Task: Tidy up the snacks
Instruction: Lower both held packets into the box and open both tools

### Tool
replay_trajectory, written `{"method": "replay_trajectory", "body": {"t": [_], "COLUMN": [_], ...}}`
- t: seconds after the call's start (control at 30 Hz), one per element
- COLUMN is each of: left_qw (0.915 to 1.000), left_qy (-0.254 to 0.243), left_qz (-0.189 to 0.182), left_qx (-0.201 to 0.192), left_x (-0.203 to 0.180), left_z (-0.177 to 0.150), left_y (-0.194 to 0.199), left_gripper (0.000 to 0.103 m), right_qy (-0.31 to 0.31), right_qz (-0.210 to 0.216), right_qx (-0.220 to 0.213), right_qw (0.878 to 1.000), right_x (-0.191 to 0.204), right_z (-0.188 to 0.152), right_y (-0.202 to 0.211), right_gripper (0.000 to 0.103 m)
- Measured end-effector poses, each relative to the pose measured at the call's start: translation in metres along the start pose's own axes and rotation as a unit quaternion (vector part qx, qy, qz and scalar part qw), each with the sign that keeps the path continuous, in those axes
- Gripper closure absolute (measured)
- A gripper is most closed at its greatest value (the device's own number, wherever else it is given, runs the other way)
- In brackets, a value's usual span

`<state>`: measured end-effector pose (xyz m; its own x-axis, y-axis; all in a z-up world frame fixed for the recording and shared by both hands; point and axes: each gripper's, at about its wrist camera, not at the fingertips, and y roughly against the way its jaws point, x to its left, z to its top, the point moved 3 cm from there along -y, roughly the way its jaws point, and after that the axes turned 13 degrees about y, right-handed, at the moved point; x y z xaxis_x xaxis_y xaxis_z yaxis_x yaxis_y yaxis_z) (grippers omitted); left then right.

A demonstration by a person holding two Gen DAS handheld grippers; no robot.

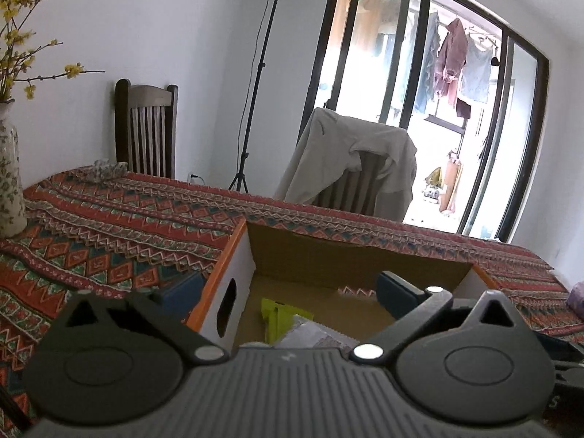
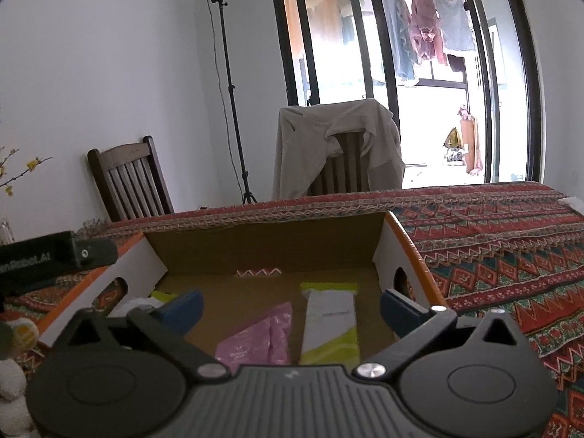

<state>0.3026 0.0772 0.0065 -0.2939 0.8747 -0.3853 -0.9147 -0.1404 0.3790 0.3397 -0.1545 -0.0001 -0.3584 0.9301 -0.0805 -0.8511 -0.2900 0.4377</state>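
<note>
Both grippers hang over the box (image 2: 270, 252), a shallow cardboard tray with orange edges and cut-out handles. The right gripper (image 2: 290, 304) has its jaws spread wide with nothing between them; below it, at 6 o'clock in its view, lie a pink packet (image 2: 261, 339) and a green-and-white packet (image 2: 330, 323), side by side on the box floor. The left gripper (image 1: 288, 294) is spread just as wide and empty, straddling the box's left wall, with a green packet (image 1: 279, 319) and something silvery beneath it.

The snacks look already boxed, so I'd judge the step is tidying or fetching the next one. To do it well, come down straight over one packet, pinch across its narrow width, and keep clear of the walls so the box doesn't drag on the cloth.

The table wears a red patterned cloth (image 2: 492, 255), rumpled in places, likely to slide. At 10 o'clock stands a wooden chair (image 2: 127, 179); at 12 a chair draped with a beige jacket (image 2: 335, 146); a lamp stand (image 2: 228, 84) between; laundry beyond the glass doors
</note>
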Motion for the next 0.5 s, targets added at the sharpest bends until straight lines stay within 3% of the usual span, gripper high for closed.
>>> {"method": "replay_trajectory", "body": {"t": [0.5], "left_qw": [0.9992], "left_qy": [0.037], "left_qz": [-0.012], "left_qx": [-0.010], "left_x": [-0.013], "left_z": [0.032], "left_y": [0.028], "left_gripper": [0.000], "right_qy": [0.015], "right_qz": [-0.007], "right_qx": [-0.040], "right_qw": [0.999], "right_x": [0.004], "right_z": [0.027], "right_y": [0.025], "right_gripper": [0.000]}}
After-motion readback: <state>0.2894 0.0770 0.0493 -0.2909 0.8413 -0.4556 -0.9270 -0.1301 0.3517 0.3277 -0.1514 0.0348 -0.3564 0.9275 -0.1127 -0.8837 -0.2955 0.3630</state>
